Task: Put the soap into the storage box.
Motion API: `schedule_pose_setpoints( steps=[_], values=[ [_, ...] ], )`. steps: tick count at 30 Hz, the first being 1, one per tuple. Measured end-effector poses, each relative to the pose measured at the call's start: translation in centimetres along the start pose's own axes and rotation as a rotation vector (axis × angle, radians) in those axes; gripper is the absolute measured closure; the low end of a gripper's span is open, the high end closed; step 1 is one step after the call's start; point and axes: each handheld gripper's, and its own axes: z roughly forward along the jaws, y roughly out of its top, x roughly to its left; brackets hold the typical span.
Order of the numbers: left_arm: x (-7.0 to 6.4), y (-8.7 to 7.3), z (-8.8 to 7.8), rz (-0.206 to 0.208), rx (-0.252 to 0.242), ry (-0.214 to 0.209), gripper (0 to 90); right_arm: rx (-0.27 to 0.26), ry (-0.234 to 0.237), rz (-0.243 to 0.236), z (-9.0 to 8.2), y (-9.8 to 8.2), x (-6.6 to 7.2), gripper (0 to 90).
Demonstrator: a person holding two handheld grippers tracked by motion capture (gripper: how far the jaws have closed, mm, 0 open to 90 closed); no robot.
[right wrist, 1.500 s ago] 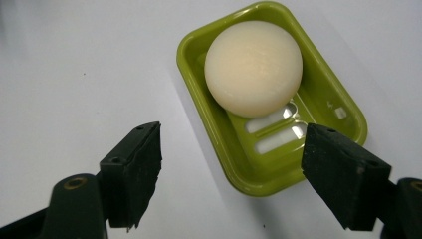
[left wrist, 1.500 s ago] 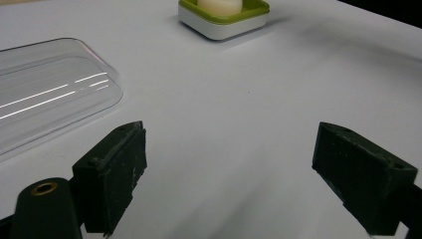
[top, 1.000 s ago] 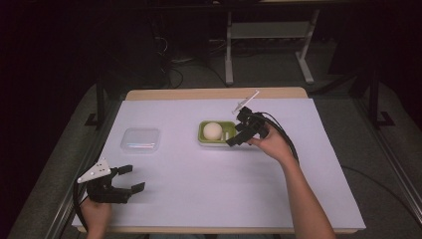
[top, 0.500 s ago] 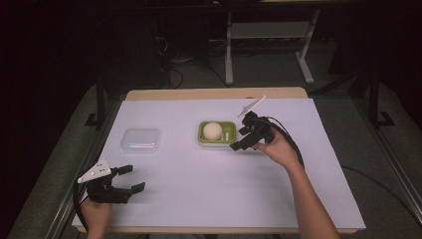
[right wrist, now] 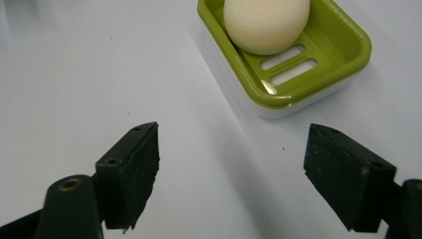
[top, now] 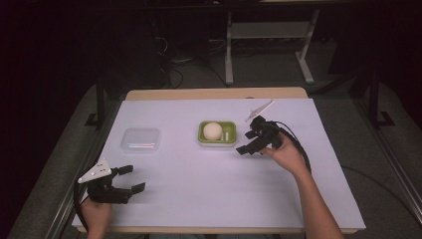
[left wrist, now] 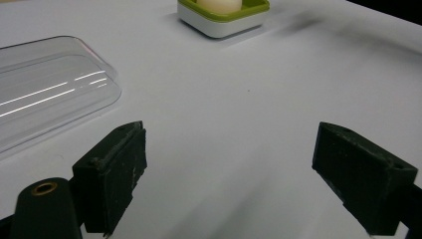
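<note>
A green soap dish [top: 228,141] on a white base sits mid-table, with a round cream soap [top: 212,131] in its left half. My right gripper [top: 245,142] hovers just right of the dish, open and holding nothing. In the right gripper view the jaws [right wrist: 231,169] stand wide apart over bare table, with the dish [right wrist: 348,40] and soap [right wrist: 266,22] ahead and to the right. My left gripper [top: 134,178] rests open near the front left corner. Its own view [left wrist: 229,169] shows the dish [left wrist: 224,22] far ahead.
A clear plastic lid [top: 141,140] lies flat left of the dish, and it appears large at the left of the left gripper view [left wrist: 50,94]. White paper [top: 209,189] covers the table. Dark floor and a metal stand lie beyond the far edge.
My right gripper has drawn back from the dish, moving right and toward the person, still open. The left gripper has not moved.
</note>
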Motion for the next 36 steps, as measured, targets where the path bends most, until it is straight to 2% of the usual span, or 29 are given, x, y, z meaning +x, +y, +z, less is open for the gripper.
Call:
schedule_pose_setpoints(
  steps=[3,8,13,22,30,36],
  values=[
    [0.0,0.0,0.0,-0.001,0.000,0.000,13.3,-0.012,-0.013,-0.007,-0.3,-0.3,0.1,21.4],
    [0.0,0.0,0.0,0.006,0.005,0.000,13.3,-0.018,-0.009,0.002,-0.7,-1.1,0.3,21.4],
    [0.0,0.0,0.0,0.003,0.001,0.000,13.3,-0.003,-0.004,0.011,-0.8,-1.8,0.2,21.3],
    [0.0,0.0,0.0,0.004,0.002,0.000,13.3,-0.018,-0.011,0.011,-1.4,-3.1,0.8,21.0],
    [-0.1,0.0,0.0,0.008,0.005,0.001,13.2,-0.052,-0.007,0.027,-2.3,-4.6,1.1,20.5],
    [-0.1,0.0,0.1,0.006,-0.001,0.002,13.3,-0.054,-0.011,0.036,-2.8,-5.7,1.4,20.0]
  ],
)
